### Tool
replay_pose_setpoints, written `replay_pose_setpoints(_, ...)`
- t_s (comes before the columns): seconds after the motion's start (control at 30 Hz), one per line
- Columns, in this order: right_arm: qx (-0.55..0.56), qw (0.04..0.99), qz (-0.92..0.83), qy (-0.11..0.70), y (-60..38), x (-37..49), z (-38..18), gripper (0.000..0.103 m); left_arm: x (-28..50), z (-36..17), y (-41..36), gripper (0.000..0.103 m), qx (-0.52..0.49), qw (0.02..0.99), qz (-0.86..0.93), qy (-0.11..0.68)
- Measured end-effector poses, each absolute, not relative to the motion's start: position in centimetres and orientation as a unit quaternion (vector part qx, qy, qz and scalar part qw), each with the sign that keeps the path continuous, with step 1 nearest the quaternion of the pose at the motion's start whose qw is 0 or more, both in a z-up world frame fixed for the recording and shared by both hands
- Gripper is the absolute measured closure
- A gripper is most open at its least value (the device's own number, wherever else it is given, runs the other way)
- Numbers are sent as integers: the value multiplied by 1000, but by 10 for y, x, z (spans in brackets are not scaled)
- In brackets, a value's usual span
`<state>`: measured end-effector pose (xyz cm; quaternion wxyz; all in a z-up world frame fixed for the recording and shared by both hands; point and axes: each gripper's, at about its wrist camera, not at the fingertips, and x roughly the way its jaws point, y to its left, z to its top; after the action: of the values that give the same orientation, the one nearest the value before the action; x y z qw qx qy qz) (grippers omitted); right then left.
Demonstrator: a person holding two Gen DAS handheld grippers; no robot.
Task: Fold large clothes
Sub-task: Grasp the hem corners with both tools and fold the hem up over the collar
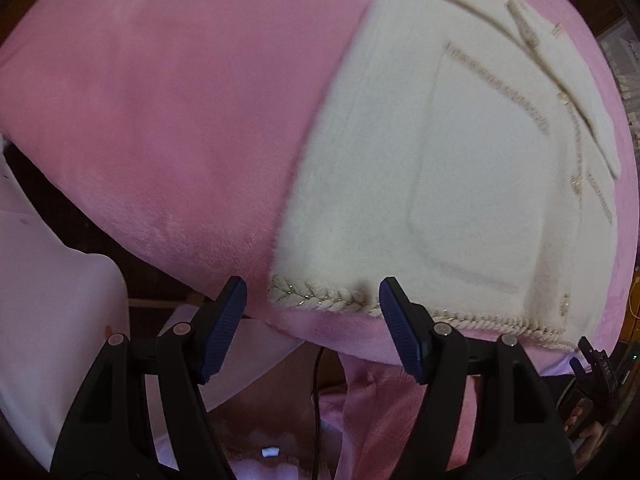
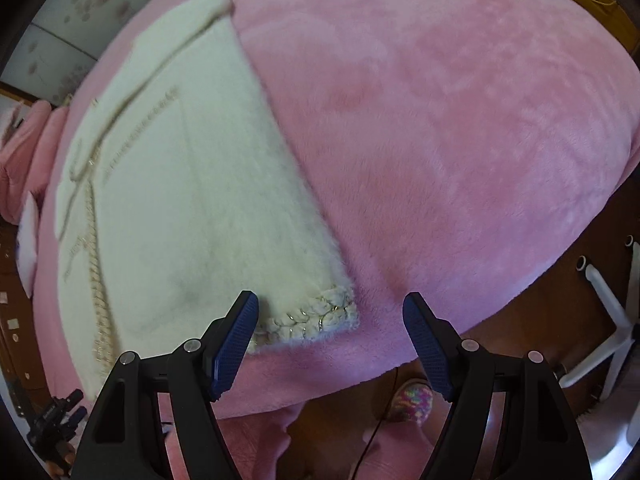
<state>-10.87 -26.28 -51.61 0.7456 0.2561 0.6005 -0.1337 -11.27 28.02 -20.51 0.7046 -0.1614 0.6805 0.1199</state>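
Pink plush blanket (image 1: 160,120), one, covering a bed and serving as the working surface; its near edge is hanging over a dark wooden floor (image 2: 532,320). Room: a pale floral wall panel (image 2: 72,12) is showing at the far left of the right wrist view, and pink pillows (image 2: 28,140) are lying beside it. Cream fuzzy cardigan (image 1: 460,180), one, lying flat on the blanket near its front edge, with a patch pocket facing up and a braided, gold-flecked hem (image 1: 320,300) running along the near side. Left gripper (image 1: 312,328), jaws standing wide and holding nothing, hovering over one hem corner. Right gripper (image 2: 330,340), jaws likewise wide and empty, hovering over the opposite hem corner (image 2: 320,316). Surroundings: a white chair base (image 2: 608,320) is standing on the floor to the right, a multicoloured slipper (image 2: 412,398) is lying below the bed edge, and a dark cable (image 1: 317,400) is trailing down there.
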Motion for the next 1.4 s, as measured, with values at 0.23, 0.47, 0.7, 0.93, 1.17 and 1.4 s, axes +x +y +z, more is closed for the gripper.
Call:
replay_pose_setpoints(0.23, 228, 754, -133, 602, -268, -105, -525, 23, -99, -235, 304, 28, -197, 698, 122, 677)
replay_pose_setpoints(0.47, 251, 739, -128, 612, -281, -98, -537, 22, -90, -260, 319, 20, -266, 687, 96, 669)
replay_pose_setpoints(0.7, 239, 732, -112, 628, -271, -91, -523, 64, -90, -254, 314, 35, -324, 687, 56, 648)
replay_pose_setpoints(0.93, 295, 733, -56, 610, -262, -90, -506, 85, -90, -239, 279, 80, -316, 715, 42, 622)
replay_pose_setpoints(1.17, 433, 719, -15, 543, -256, -81, -476, 86, -77, -223, 268, 87, -389, 711, 78, 581)
replay_pose_setpoints(1.4, 526, 706, 10, 474, -264, -64, -450, 87, -52, -180, 260, 91, -383, 734, 63, 557)
